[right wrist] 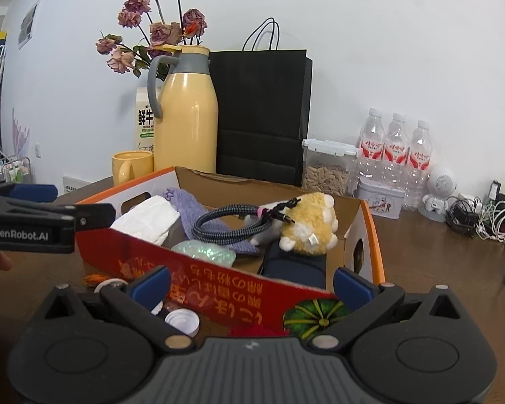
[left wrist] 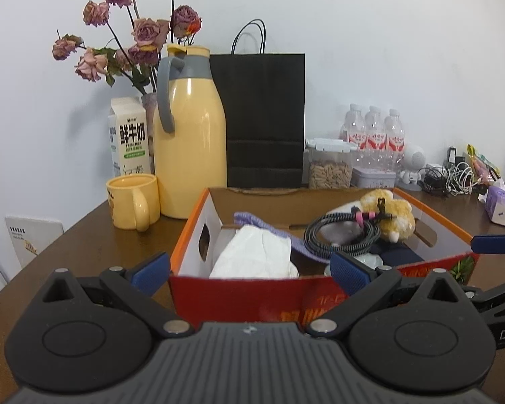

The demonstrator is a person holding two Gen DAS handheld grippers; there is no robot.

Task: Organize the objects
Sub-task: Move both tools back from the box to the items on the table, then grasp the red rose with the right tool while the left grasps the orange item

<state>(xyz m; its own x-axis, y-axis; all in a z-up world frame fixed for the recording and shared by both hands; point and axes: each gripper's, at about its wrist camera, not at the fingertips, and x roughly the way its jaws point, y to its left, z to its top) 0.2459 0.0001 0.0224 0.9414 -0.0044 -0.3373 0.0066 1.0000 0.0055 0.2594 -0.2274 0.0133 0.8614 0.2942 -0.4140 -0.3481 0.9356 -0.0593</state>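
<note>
A red and orange cardboard box (left wrist: pixel 239 294) (right wrist: pixel 198 267) stands open on the brown table. Inside lie a white tissue pack (left wrist: pixel 256 252) (right wrist: pixel 144 219), a purple cloth (left wrist: pixel 262 222), a coiled black braided cable (left wrist: pixel 340 235) (right wrist: pixel 225 225), a yellow plush toy (left wrist: pixel 394 213) (right wrist: pixel 311 224), greenish bubble wrap (right wrist: pixel 205 250) and a navy pouch (right wrist: pixel 293 266). My left gripper (left wrist: pixel 250 271) is open just before the box's near wall, holding nothing. My right gripper (right wrist: pixel 251 285) is open and empty at the box's red side. A white cap (right wrist: pixel 182 321) lies on the table below it.
Behind the box stand a yellow thermos (left wrist: pixel 190 141), yellow mug (left wrist: pixel 133 200), milk carton (left wrist: pixel 129 138), black paper bag (left wrist: pixel 264 118), seed container (left wrist: pixel 330 165), water bottles (left wrist: pixel 373 133) and a tin (right wrist: pixel 380 198). Tangled cables (right wrist: pixel 481 215) and a tissue box (left wrist: pixel 503 207) lie right.
</note>
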